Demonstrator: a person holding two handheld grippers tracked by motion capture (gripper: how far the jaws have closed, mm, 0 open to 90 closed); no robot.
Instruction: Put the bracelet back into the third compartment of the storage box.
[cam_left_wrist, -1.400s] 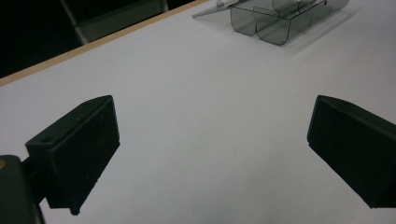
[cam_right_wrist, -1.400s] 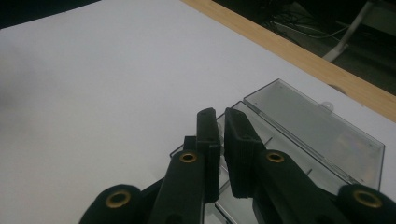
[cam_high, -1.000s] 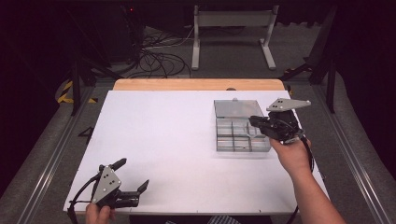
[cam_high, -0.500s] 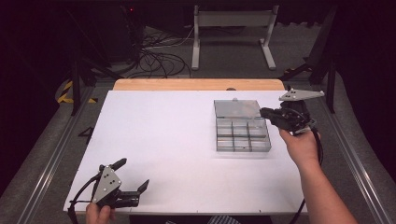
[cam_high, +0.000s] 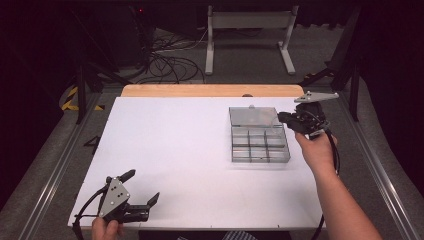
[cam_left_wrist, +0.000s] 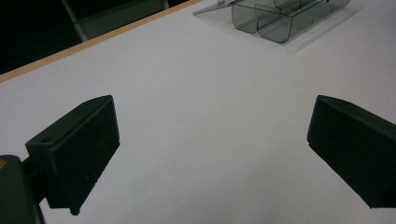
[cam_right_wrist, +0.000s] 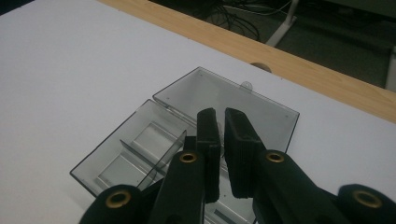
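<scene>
We see the box (cam_high: 260, 145) on the right of the counter (cam_high: 170, 150) with its lid (cam_high: 252, 116) already flat open, our right gripper (cam_high: 282, 118) pinched narrow and empty beside it, left gripper (cam_high: 142, 202) wide at the near edge, compartments unfilled.

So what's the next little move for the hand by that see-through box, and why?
Probably a small push under the far edge of the flat clear smoky plastic lid to fold it over the divided clear plastic organiser box. The lid lies open on the white table, the compartments look empty, and the right gripper, jaws shut on nothing, sits at the lid's right edge.
</scene>
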